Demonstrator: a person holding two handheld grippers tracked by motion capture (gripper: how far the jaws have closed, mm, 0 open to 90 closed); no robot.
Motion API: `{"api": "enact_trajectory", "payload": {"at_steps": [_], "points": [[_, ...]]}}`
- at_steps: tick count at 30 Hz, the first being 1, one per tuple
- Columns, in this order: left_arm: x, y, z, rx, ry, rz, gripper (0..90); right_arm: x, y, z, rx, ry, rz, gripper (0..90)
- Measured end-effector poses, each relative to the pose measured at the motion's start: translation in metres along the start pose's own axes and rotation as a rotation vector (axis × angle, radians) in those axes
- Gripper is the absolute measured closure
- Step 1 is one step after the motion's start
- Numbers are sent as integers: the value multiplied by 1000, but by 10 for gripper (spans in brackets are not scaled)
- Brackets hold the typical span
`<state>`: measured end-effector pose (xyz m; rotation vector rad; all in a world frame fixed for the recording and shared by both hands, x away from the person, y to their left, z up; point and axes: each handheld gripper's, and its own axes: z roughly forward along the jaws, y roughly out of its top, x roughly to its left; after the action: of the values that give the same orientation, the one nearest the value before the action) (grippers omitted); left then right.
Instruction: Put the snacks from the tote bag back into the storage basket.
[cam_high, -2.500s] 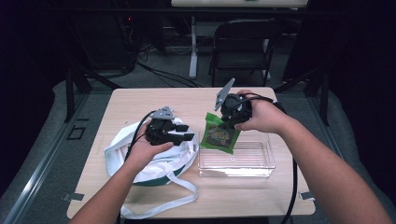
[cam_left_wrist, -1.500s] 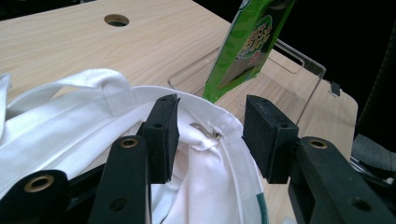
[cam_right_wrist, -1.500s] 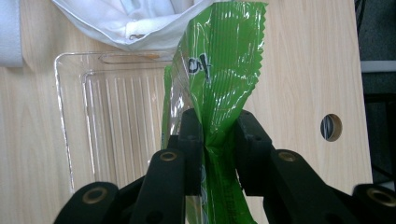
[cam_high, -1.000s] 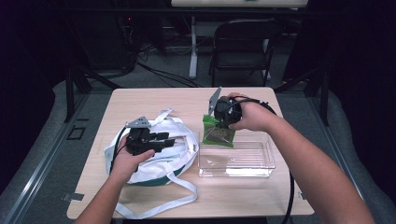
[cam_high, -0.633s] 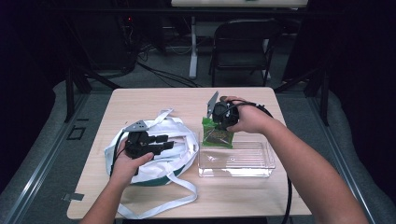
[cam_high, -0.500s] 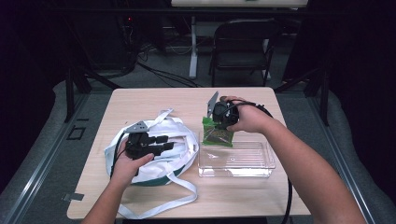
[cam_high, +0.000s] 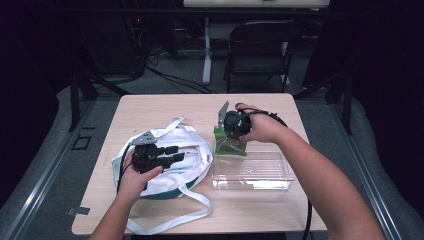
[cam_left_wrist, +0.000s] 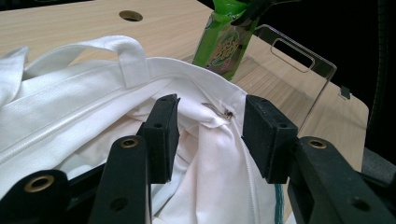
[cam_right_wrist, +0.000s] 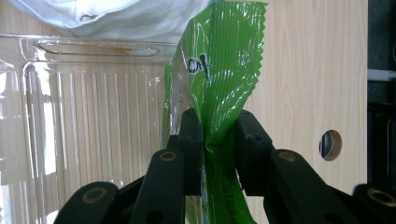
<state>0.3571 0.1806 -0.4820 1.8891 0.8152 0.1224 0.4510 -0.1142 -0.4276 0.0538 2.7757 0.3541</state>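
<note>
Green snack packet (cam_high: 230, 145) stands upright at the far-left edge of the clear plastic tray (cam_high: 260, 175), mid-table, right of centre. Whether its bottom sits inside the tray or just against the rim: can't tell. Right gripper (cam_high: 231, 126) sits directly above it, jaws pointing down, pinching the packet's crimped top seal (cam_right_wrist: 219, 116). In the right gripper view the green film is squeezed between the two pads (cam_right_wrist: 191, 140) and sticks out beyond the tips.

White cloth tote bag (cam_high: 170, 160) lies crumpled just left of the packet, straps (cam_high: 165, 222) trailing toward the near table edge. Left gripper (cam_high: 170, 154) rests over the bag, jaws pointing right toward the packet. Jaws are spread: the left gripper view has a wide gap with bag fabric (cam_left_wrist: 210, 140) bunched up between the pads (cam_left_wrist: 161, 135), not clamped. From there the packet (cam_left_wrist: 222, 42) is ahead and just beyond the bag's rim, tray (cam_left_wrist: 299, 65) to its right.

Wooden table (cam_high: 165, 107); folding chair (cam_high: 260, 50) behind it.
</note>
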Motion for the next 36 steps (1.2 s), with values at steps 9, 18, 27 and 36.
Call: {"api": "enact_trajectory", "payload": {"at_steps": [9,18,27,36], "points": [[3,-2,-2,0,11,-8,558,1,-3,10,-15,3,3,743],[5,-3,-3,-1,15,-12,559,0,-6,11,-34,-3,-3,740],[5,-3,-3,-2,16,-15,559,-2,-6,12,-38,-14,50,637],[5,-4,-5,-10,18,-17,559,-2,-6,11,-20,-42,47,529]]}}
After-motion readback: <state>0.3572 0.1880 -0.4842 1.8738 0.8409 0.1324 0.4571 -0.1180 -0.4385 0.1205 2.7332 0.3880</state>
